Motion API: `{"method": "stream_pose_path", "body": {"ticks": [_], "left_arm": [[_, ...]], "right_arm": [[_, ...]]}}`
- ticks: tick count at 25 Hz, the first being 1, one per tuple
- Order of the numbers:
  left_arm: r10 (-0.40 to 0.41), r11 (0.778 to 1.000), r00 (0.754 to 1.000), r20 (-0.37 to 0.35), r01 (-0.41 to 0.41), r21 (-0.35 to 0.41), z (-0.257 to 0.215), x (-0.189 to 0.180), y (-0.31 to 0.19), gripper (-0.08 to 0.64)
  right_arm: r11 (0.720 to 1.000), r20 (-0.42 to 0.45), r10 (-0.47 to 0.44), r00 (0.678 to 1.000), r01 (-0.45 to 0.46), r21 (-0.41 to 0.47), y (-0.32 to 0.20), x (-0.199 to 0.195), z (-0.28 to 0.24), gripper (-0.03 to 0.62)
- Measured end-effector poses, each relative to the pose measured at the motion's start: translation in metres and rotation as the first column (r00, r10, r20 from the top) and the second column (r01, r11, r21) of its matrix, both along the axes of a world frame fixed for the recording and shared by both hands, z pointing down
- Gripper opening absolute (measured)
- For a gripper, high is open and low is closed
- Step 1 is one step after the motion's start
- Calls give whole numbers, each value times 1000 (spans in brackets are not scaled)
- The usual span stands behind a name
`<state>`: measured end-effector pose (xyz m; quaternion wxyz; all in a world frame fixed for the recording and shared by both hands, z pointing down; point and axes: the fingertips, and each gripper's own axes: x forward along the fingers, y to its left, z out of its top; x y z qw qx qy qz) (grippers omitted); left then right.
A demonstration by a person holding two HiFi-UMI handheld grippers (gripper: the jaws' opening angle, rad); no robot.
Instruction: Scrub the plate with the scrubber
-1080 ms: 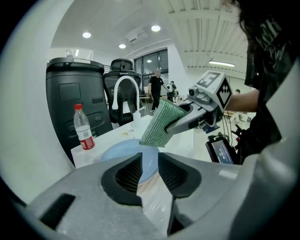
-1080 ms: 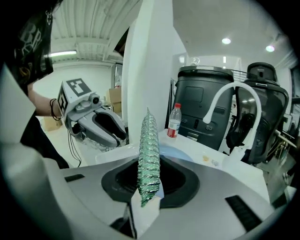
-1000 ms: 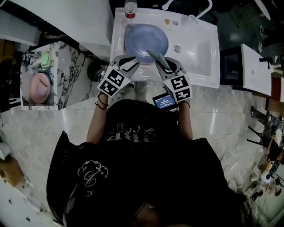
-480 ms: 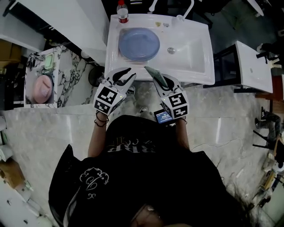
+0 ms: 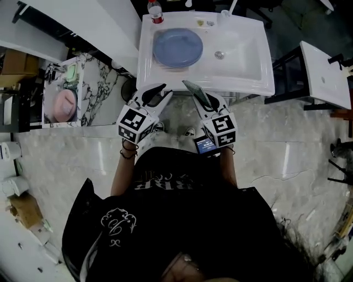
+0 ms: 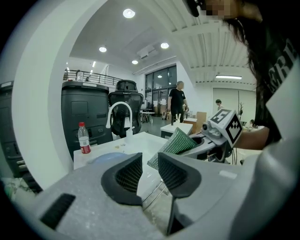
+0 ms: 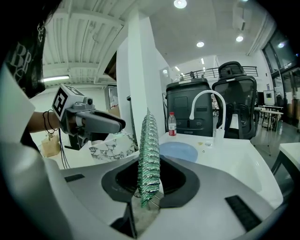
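Note:
A blue plate (image 5: 177, 48) lies flat in the left part of the white sink (image 5: 248, 71). My right gripper (image 5: 194, 91) hangs in front of the sink's near edge, shut on a green scrubber (image 7: 150, 157) that stands upright between its jaws. My left gripper (image 5: 156, 93) is beside it at the same height, open with nothing between its fingers (image 6: 129, 173). Both are clear of the plate, over the floor. The left gripper view shows the scrubber (image 6: 176, 144) and the plate (image 6: 108, 158) beyond my jaws. The right gripper view has the plate (image 7: 177, 151) behind the scrubber.
A red-capped bottle (image 5: 155, 11) stands at the sink's back left corner, and a white faucet (image 7: 205, 105) rises behind the basin. The drain (image 5: 219, 54) is right of the plate. A marble counter (image 5: 83, 93) with a pink bowl (image 5: 65, 106) is at left, a white table (image 5: 322, 77) at right.
Both grippers have drawn back from the sink's front edge toward the person. The scrubber no longer reaches over the plate. The plate stays where it was in the sink.

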<state>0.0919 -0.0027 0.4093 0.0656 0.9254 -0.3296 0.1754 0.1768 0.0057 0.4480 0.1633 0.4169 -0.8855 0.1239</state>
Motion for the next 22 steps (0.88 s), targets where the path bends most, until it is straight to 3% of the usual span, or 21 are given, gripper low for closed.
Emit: {"method": "stream_pose_path", "body": {"ticks": [10,16,22], "left_arm": [[59,998,998,29,-58,-19,7,-21,23,115],[88,996,996,31,-88,-10,10,-66,50,115],[115,993,993,0,-115,-11,16,-124,84,115]], "right_arm": [[998,27,68,997,-68,-4,8,-18,3,86],[995,80,101,992,-99,-21,30,-64,0,86],[991,70,129,989,-127,-32,69,-122,4,86]]}}
